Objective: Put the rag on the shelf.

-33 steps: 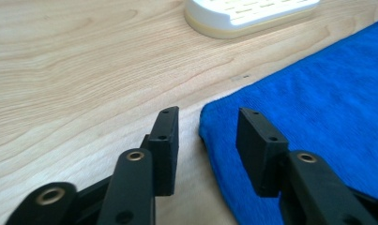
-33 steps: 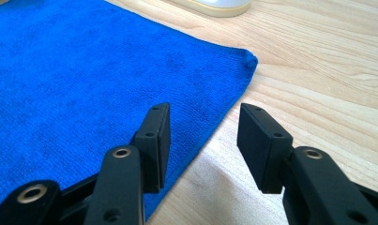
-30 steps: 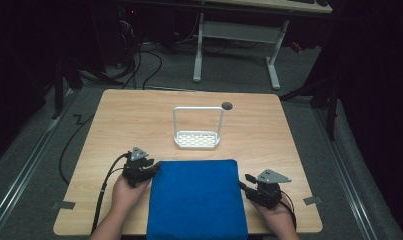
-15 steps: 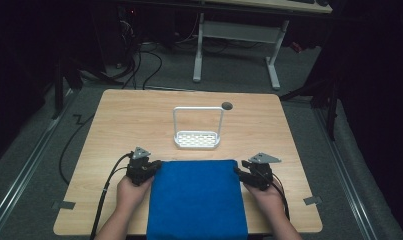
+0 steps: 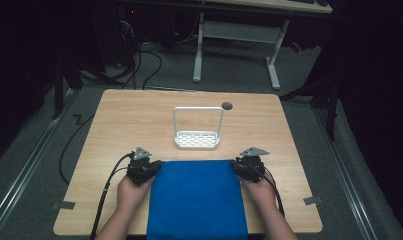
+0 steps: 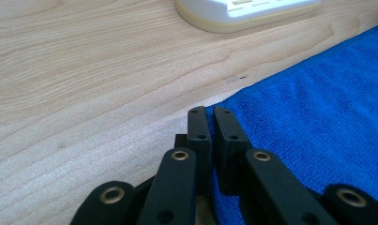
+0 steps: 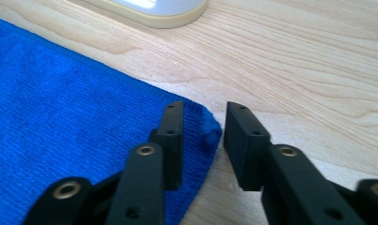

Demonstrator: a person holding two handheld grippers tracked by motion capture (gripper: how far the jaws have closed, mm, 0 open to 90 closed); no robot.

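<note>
A blue towel (image 5: 196,200) lies flat on the near half of the wooden table (image 5: 139,120). My left gripper (image 5: 151,167) sits at the towel's far left corner. Its jaws have just closed, and in the left gripper view it (image 6: 210,112) is shut on the towel's edge (image 6: 294,108). My right gripper (image 5: 239,167) is at the far right corner. Its jaws have just been closing. In the right gripper view it (image 7: 205,110) still shows a gap, and the slightly lifted corner of the towel (image 7: 83,84) lies between the jaws, against the left one only.
A white wire rack with a perforated base (image 5: 198,140) stands upright just beyond the towel's far edge, and its base (image 6: 243,11) (image 7: 154,9) is close ahead of both grippers. A small dark round spot (image 5: 227,105) marks the table behind it. Bare wood flanks the towel.
My right gripper has moved away from me and leftward, from beside the towel's right edge to its far right corner. The left hand has kept its place and its jaws have shut.
</note>
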